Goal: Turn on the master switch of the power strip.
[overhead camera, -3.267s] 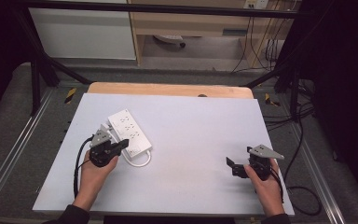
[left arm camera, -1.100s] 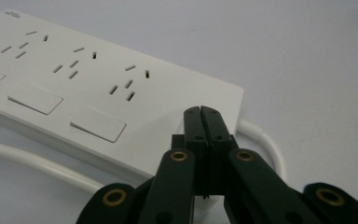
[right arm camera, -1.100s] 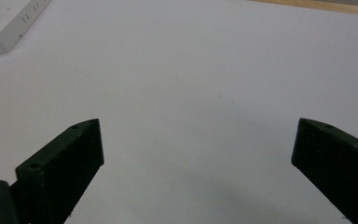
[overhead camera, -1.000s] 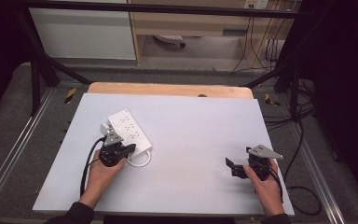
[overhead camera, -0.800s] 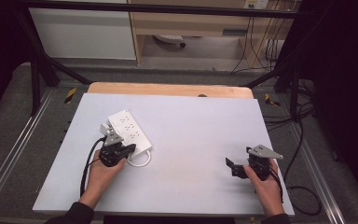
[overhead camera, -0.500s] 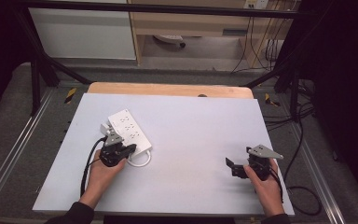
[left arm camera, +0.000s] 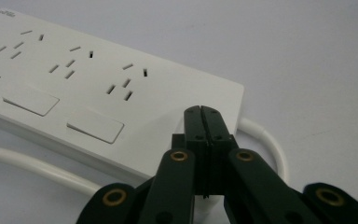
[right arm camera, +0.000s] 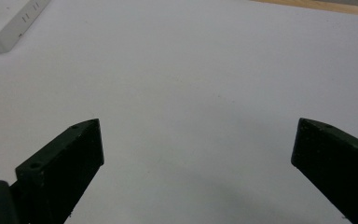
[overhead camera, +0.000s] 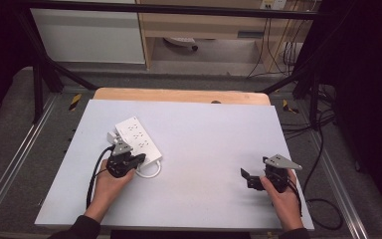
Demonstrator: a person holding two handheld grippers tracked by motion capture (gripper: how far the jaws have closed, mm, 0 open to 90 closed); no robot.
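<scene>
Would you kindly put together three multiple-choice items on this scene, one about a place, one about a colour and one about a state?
1. Where on the table does the power strip lie?
A. on the person's left side
B. at the right edge
C. in the middle

2. What colour is the power strip's cord?
A. black
B. white
C. orange

3. How do the jaws of the two grippers stand?
A. both open
B. left open, right shut
C. left shut, right open

Answers:
1. A, the high view shows it lying just past the left gripper.
2. B, the left gripper view shows a white cord looping out of the strip's end.
3. C, the left gripper view shows its jaws pressed together with nothing between them, while those of the right gripper stand wide apart over bare table.
</scene>
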